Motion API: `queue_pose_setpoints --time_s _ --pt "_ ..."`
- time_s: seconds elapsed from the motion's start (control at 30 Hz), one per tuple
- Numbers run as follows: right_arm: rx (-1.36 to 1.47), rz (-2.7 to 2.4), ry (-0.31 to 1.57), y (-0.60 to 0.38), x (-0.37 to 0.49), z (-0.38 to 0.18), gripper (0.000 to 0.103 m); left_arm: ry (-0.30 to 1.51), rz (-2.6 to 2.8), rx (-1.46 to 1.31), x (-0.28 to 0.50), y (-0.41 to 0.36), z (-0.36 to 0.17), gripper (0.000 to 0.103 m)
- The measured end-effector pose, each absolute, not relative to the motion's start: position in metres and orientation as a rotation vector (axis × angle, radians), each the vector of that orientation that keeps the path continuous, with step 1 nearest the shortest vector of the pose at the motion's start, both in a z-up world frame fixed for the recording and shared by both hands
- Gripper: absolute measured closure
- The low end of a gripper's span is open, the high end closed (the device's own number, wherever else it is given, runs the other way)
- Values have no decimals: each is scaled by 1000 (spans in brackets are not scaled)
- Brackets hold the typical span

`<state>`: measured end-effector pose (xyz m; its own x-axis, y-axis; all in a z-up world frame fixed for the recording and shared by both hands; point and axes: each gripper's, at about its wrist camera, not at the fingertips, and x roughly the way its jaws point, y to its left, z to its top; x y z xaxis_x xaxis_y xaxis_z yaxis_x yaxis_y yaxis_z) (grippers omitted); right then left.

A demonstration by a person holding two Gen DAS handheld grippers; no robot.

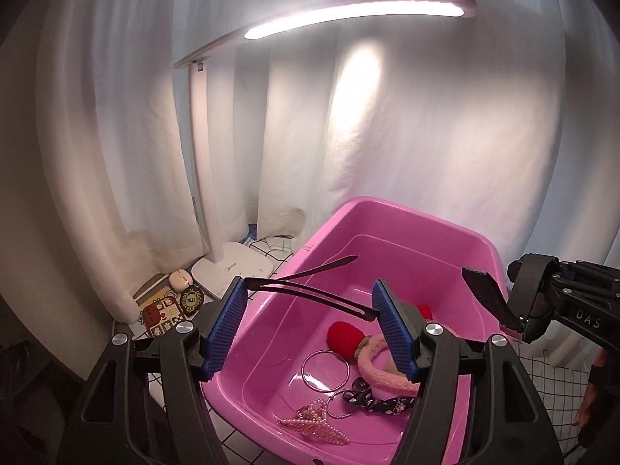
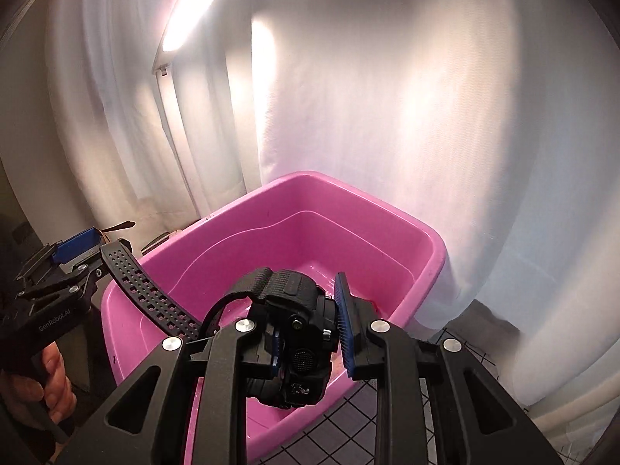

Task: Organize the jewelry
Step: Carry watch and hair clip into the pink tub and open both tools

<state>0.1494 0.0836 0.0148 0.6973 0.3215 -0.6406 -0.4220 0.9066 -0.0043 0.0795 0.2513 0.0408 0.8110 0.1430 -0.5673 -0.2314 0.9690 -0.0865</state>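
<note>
While both tools hang over the tub, step: drop each piece in, one at a time.
Left tool (image 1: 309, 310): jaws about half wide, blue pads pinching what look like black glasses (image 1: 317, 297) by a temple arm; lenses not visible, so I hedge on that.
Right tool (image 2: 310, 329): narrow, clamped on the case of a black watch (image 2: 294, 294); the perforated strap (image 2: 155, 290) hangs free to the left.
Pink tub (image 1: 387, 209): on the table with the gridded cloth, under both tools; open top.
Already in tub: hoop earrings (image 1: 325, 372), pearl hair clip (image 1: 314, 424), fuzzy pink headband (image 1: 372, 364) with red pompoms, dark floral tie (image 1: 383, 405).
Do it well: lower each piece near the tub floor before opening, aim for a bare patch away from the hoops, and watch that the strap does not snag the rim.
Pose: both tools tilt downward, side by side and near each other; a hand (image 2: 50, 372) grips the left tool's handle.
Risk: the glasses could slip and swing, held by so thin a part.
</note>
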Motion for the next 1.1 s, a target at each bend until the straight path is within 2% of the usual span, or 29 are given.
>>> queue_pose_setpoints --time_s 0.43,0.47,0.53,0.6,0.63,0.7,0.77,1.1 --pt "-181 365 817 124 207 -28 80 760 146 -190 116 266 -2 37" --pt "-185 357 832 124 209 -30 78 769 142 -182 118 264 -4 36" --pt "-201 341 870 123 212 -36 69 781 143 -167 121 262 -5 18" --pt "-242 311 886 126 214 -40 54 783 133 -163 121 261 -6 16" --pt "-264 294 883 126 214 -41 52 789 131 -161 122 261 -6 13" --pt "-286 275 853 125 209 -37 40 800 135 -157 124 261 -7 11" --pt "-295 267 813 124 203 -28 37 803 136 -158 124 262 -7 11" --pt "-263 257 806 111 192 -17 37 838 157 -197 124 267 -8 10"
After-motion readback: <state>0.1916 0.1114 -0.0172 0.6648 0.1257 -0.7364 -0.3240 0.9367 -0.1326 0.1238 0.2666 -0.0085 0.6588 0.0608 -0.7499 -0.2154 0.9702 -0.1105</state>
